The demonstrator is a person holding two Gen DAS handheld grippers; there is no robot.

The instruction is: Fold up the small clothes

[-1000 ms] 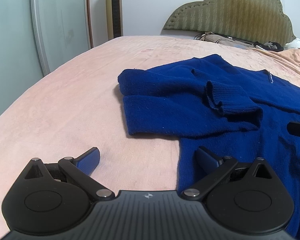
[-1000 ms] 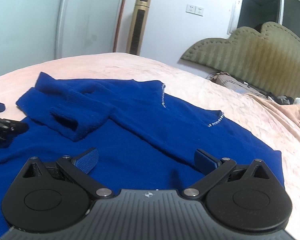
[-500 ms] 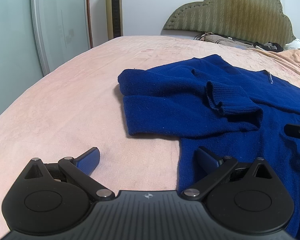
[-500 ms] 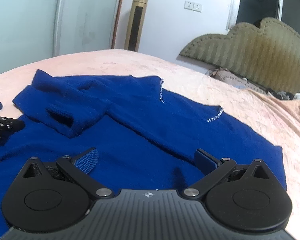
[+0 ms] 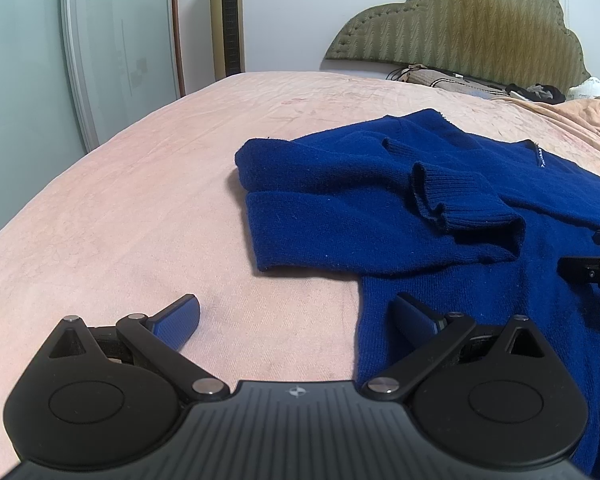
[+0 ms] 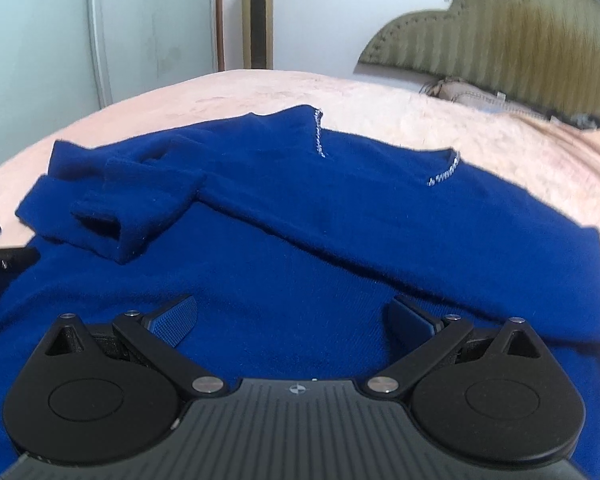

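A dark blue knit sweater (image 5: 360,216) lies spread on a pink bed (image 5: 120,208), with both sleeves folded across its body; it also shows in the right wrist view (image 6: 300,240). One ribbed cuff (image 5: 452,196) lies on top. My left gripper (image 5: 296,320) is open and empty, low over the sweater's left edge, one finger over the bed and one over the cloth. My right gripper (image 6: 292,320) is open and empty, low over the sweater's body. Its tip shows at the right edge of the left wrist view (image 5: 592,270).
A padded olive headboard (image 5: 460,28) with a pillow and small items stands at the far end. A gold tower fan (image 5: 226,16) and a pale wardrobe door (image 5: 112,40) stand beyond the bed's left side. A peach blanket (image 5: 580,116) lies at the far right.
The right gripper has swung left and moved in over the sweater, so its view shifted. The left gripper has barely moved. Both stay open.
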